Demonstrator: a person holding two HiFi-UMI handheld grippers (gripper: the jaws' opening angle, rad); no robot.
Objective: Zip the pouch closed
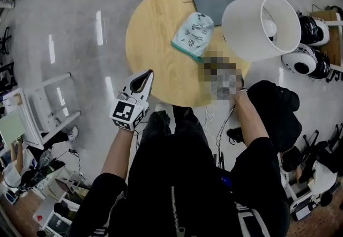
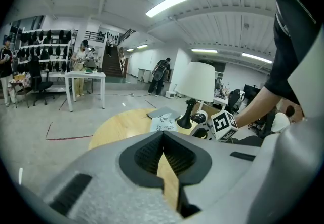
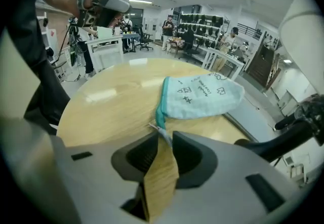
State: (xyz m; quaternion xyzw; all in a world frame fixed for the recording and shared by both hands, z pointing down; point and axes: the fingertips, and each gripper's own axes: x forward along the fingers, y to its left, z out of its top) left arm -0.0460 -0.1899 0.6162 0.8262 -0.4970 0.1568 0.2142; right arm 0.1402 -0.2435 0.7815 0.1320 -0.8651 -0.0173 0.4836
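The round wooden table (image 1: 153, 43) carried a white-shaded lamp (image 1: 261, 27) at its right edge. The pale-green pouch (image 1: 194, 34) lay flat on the top, just beside the lamp.

The left gripper (image 1: 149, 75) hung over the table's near-left rim, well apart from the pouch, with its jaws pressed together on nothing. The right gripper (image 3: 163, 138) was at the pouch's near corner, jaws a narrow gap apart. The zip pull (image 3: 152, 127) lay just beyond their tips. Whether the small fabric tab there touched a pad could not be settled from that view.

Assessment: the pull sat at the near end of the teal zip edge (image 3: 160, 100), and nothing braced the pouch. Closing was judged not yet begun. Seizing the pull, steadying the pouch and drawing the zip all remained.
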